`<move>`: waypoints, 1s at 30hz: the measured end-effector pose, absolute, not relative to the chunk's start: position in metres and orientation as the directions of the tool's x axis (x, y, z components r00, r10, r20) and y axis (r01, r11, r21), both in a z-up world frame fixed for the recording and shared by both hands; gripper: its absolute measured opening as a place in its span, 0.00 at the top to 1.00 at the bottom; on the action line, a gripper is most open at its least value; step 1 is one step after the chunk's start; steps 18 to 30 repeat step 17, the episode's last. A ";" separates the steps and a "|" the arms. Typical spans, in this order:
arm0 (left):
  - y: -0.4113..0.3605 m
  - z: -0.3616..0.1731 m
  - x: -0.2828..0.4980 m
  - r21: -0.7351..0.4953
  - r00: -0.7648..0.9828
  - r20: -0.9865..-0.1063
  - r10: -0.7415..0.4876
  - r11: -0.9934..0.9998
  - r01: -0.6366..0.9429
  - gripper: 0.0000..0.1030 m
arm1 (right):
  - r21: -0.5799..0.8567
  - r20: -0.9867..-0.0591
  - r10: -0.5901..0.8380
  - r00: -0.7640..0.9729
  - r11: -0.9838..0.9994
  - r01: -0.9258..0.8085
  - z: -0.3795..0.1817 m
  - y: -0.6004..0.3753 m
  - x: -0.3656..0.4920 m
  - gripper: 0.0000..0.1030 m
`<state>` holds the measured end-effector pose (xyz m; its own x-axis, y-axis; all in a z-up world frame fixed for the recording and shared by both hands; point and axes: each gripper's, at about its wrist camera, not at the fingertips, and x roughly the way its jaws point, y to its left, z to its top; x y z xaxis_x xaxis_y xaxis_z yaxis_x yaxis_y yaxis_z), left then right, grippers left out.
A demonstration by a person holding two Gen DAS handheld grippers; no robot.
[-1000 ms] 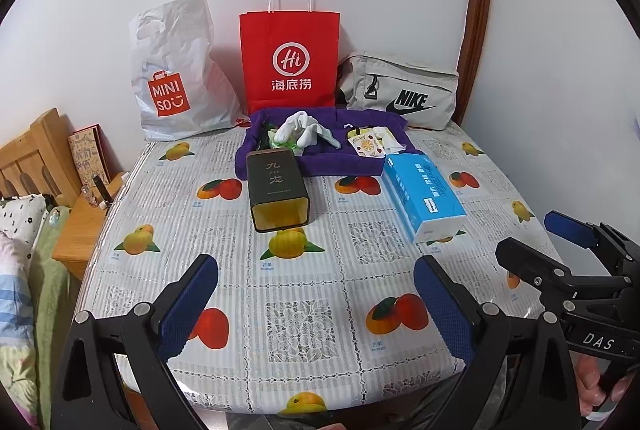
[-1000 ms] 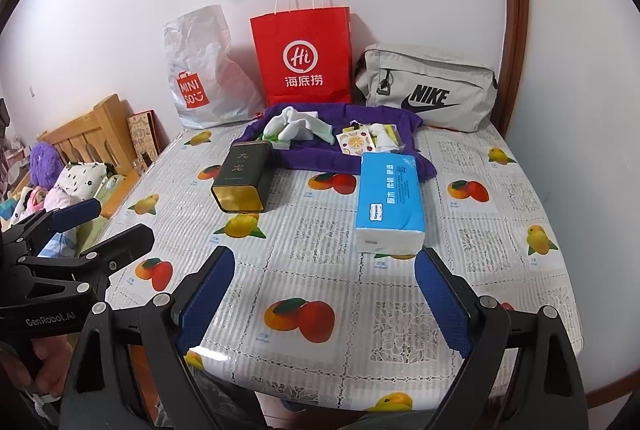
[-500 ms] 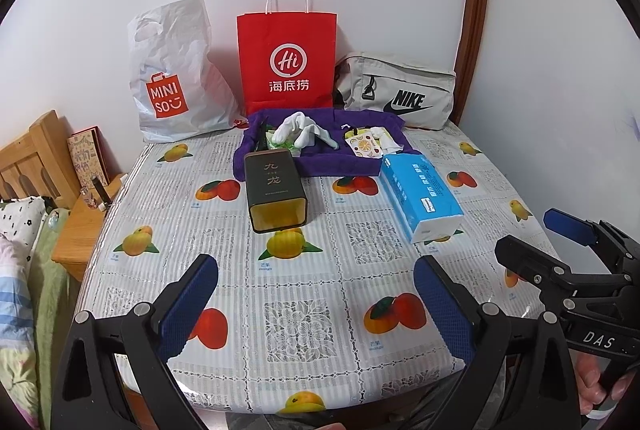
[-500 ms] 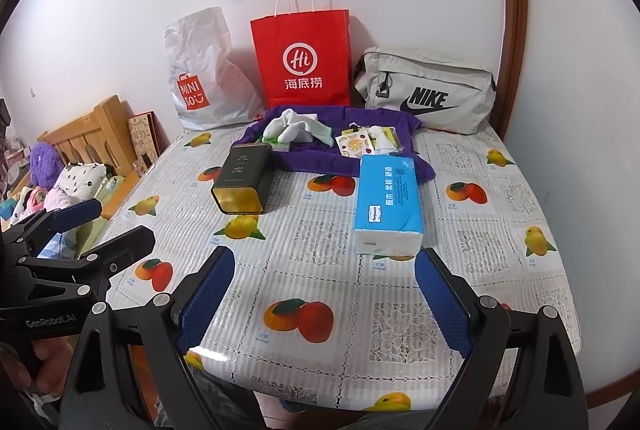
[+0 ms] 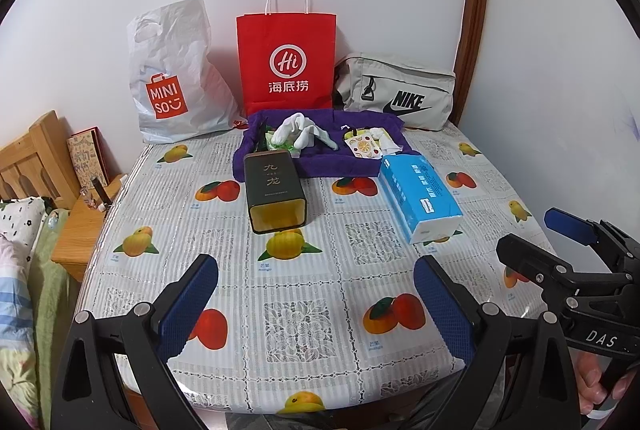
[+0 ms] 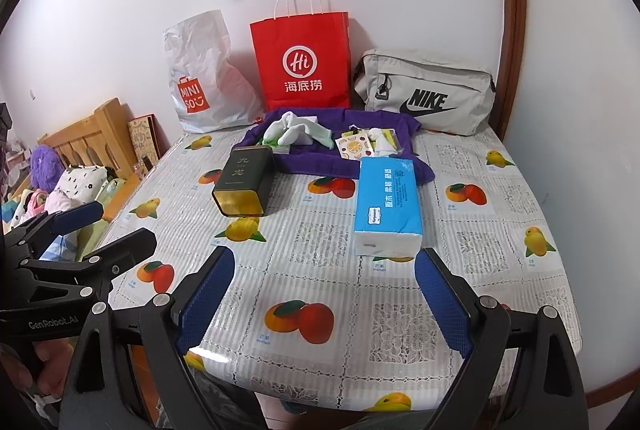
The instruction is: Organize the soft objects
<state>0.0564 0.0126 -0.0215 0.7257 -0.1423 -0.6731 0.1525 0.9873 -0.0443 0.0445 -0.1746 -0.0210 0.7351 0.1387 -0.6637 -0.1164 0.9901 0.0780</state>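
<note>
A purple cloth (image 5: 332, 162) (image 6: 316, 160) lies at the far middle of the table. On it lie white socks (image 5: 302, 132) (image 6: 298, 132) and a fruit-print packet (image 5: 362, 146) (image 6: 354, 146). A blue tissue pack (image 5: 418, 196) (image 6: 388, 204) lies in front of the cloth on the right. My left gripper (image 5: 316, 304) is open and empty over the near table edge. My right gripper (image 6: 324, 300) is open and empty, also near the front edge. Each gripper shows in the other's view, the right one (image 5: 560, 242) and the left one (image 6: 104, 226).
A dark tea tin (image 5: 274, 192) (image 6: 244, 182) lies on its side left of the tissue pack. A white Miniso bag (image 5: 176, 74), a red paper bag (image 5: 286, 62) and a grey Nike bag (image 5: 400, 94) stand against the wall. A wooden nightstand (image 5: 80, 226) and bed are at left.
Both views have shifted very slightly; nothing on the table has moved and both grippers stay open.
</note>
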 end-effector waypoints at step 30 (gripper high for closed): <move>0.014 -0.021 0.060 -0.038 0.731 -0.668 -0.139 0.988 0.152 0.04 | 0.077 -0.665 0.142 0.733 0.989 -0.123 -0.020 -0.172 0.046 0.12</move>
